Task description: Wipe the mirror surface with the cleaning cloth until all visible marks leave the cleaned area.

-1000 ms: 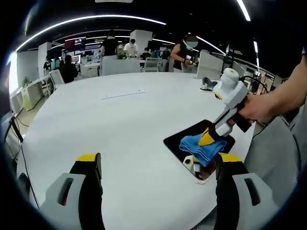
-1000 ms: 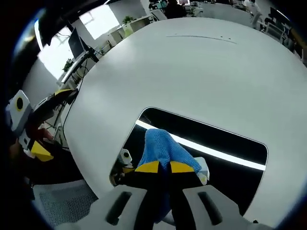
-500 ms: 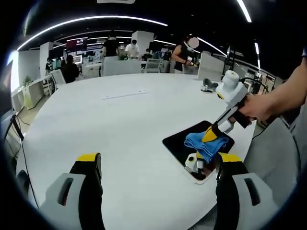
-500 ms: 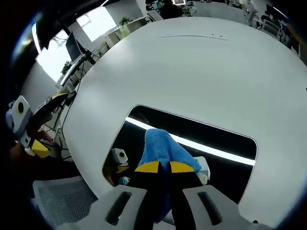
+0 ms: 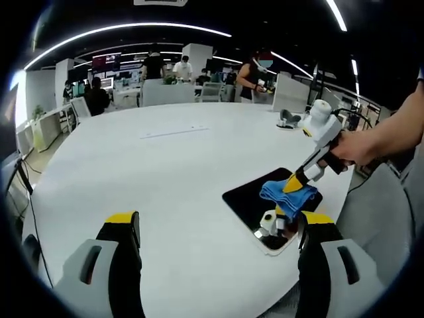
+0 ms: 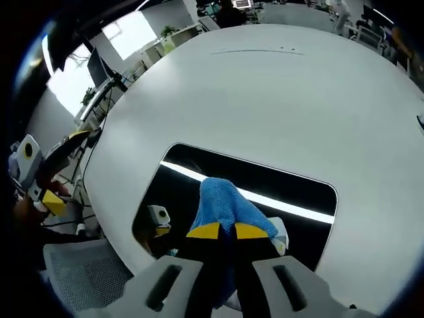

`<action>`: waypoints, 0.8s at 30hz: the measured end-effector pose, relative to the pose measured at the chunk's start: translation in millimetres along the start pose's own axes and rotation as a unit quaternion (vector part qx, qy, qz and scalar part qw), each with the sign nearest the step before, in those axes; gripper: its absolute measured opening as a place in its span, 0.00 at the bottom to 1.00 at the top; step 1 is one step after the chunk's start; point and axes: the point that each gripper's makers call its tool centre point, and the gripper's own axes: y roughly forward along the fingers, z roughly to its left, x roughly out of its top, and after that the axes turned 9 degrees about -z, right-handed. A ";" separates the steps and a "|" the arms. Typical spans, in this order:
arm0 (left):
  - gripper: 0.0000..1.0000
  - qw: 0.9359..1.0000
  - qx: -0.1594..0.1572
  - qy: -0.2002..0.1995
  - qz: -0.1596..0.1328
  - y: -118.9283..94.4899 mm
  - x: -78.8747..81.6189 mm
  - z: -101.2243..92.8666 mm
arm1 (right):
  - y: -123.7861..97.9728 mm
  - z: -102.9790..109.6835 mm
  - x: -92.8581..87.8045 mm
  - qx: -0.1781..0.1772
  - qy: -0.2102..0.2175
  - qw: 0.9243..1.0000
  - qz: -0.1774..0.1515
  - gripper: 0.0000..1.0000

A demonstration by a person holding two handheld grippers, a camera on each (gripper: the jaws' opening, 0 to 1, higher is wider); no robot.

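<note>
cloth (image 6: 225, 205) on mirror (image 6: 199, 182), marks indiscernible

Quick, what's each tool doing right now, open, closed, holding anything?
Left tool: open, holding nothing, above the table.
Right tool: closed on the blue cloth, on the mirror.

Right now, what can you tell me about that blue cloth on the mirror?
The blue cloth looks like soft, nubbly microfibre, bunched into a loose wad rather than spread flat. The right gripper holds it pinched between its yellow-tipped jaws, which are shut on it. It is pressed down onto the dark rectangular mirror, which lies flat near the edge of the round white table. In the left gripper view the cloth sits toward the mirror's far end.
</note>
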 end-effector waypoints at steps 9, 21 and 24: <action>0.99 1.000 0.004 0.005 0.004 -0.1 -0.2 -0.4 | -7.8 -13.6 -3.9 -0.007 0.000 1.000 -0.002 0.00; 0.99 1.000 -0.010 0.000 0.011 -5.3 -12.6 -6.6 | -19.3 -35.9 -10.4 -0.023 0.010 1.000 -0.009 0.00; 0.99 1.000 -0.002 0.009 0.001 -6.0 -10.9 -4.7 | -21.8 -39.7 -11.6 -0.025 0.012 1.000 -0.009 0.00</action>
